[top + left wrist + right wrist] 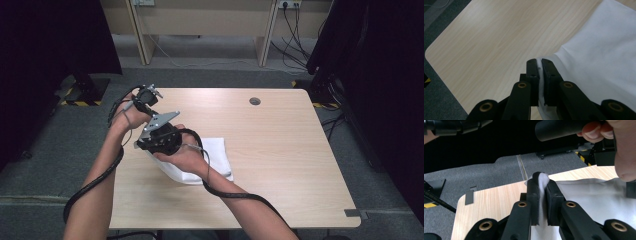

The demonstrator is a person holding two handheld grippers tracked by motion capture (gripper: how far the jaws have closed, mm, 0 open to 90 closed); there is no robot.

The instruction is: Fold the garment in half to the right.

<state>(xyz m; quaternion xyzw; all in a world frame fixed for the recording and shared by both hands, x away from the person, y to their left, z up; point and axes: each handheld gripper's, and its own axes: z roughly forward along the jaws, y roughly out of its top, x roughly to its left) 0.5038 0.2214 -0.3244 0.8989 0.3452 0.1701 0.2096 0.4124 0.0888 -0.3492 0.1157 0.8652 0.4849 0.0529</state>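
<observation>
Cloth: white cloth [216, 157] on the left-centre of the tabletop [280, 150], partly lifted; bulk lies flat toward the person's right, near edge raised into the claws.

Left claw: left claw [540, 72] clamped on a cloth edge; thin white fold visible between the pads in the left gripper view, rest of the sheet spreading away to that view's right.

Right claw: right claw [541, 187] clamped on a bunched fold that pokes up above the jaw tips; sheet runs off to the right of that view.

Hands: in the high view both claws sit close together over the left part of the tabletop, left hand farther from the person, right hand [185, 155] nearer and directly above the cloth.

Key relation: cloth hangs and trails from both claws toward the person's right; the two grip points are near each other, so the held edge between them is short and slack.

Judgement: next move likely needs the claws drawn apart along that edge to tension it; right hand is nearer the flat bulk.

Risk: thin grip at left may slip.
</observation>
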